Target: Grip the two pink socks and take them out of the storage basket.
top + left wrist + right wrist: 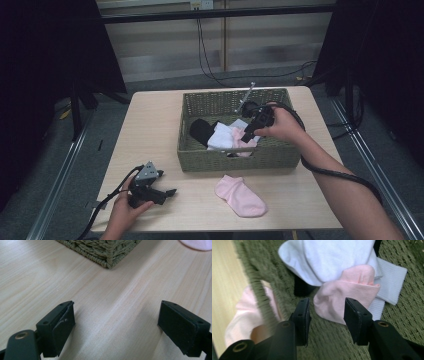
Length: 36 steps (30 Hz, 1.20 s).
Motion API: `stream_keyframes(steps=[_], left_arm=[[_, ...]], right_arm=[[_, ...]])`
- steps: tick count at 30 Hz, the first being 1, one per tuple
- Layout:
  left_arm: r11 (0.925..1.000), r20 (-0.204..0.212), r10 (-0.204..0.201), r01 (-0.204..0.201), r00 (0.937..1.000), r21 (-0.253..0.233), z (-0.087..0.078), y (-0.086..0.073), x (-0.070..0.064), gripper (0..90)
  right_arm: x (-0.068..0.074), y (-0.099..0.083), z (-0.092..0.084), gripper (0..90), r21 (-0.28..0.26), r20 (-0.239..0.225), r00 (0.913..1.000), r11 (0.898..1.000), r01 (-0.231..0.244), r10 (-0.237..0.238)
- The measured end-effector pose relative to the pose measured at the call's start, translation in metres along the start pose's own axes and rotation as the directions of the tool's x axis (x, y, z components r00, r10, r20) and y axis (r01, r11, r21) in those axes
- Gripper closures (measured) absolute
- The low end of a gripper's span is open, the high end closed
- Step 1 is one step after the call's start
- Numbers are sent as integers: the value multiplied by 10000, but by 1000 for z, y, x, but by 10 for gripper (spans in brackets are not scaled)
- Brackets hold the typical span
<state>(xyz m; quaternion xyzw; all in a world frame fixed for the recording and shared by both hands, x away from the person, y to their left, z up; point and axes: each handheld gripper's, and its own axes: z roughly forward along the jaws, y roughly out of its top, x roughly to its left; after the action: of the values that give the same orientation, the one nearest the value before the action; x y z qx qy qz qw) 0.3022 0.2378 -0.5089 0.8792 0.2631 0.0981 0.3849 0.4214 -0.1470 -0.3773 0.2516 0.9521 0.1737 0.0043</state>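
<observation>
The left gripper (167, 192) rests low at the near-left part of the table (150, 130), held in the person's left hand (122, 210), with its cable trailing off the near edge. In the left gripper view its jaws stand wide apart over bare wood, with nothing between them; a corner of the woven basket (105, 252) lies ahead of them, well apart. In the high view the basket (230, 160) sits at the centre of the table, slightly to the right. A pink sock (240, 196) lies flat on the table just in front of the basket's near wall, outside it. Inside the basket lies a small heap of socks: a black sock (201, 131) at the left, a white sock (220, 137) beside it, and a second pink sock (243, 145) against the near wall. The right gripper (248, 136), held in the person's right hand (282, 125), points down into the basket over this heap. In the right gripper view its jaws are partly open and grip nothing; the second pink sock (347, 297) lies just beyond the jaw tips, in line with the gap, partly under the white sock (327, 257) and on the woven floor. Whether the jaw tips touch the fabric cannot be told.
</observation>
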Motion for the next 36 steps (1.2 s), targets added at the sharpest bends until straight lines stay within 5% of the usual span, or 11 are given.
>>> stream_keyframes(steps=[7,27,31,36], left_arm=[[10000,4,0,0,10000,2,0,0,0,135],[10000,4,13,-13,10000,9,0,0,0,135],[10000,3,4,-4,10000,18,0,0,0,135],[10000,6,2,-2,10000,18,0,0,0,135]], right_arm=[[-14,-2,18,547,-96,107,9979,9979,-642,643],[-31,0,57,434,224,338,9925,9927,-1181,1173],[-31,2,63,503,379,395,9940,9939,-1037,1022],[-30,5,65,721,528,175,9943,9930,-1057,1050]])
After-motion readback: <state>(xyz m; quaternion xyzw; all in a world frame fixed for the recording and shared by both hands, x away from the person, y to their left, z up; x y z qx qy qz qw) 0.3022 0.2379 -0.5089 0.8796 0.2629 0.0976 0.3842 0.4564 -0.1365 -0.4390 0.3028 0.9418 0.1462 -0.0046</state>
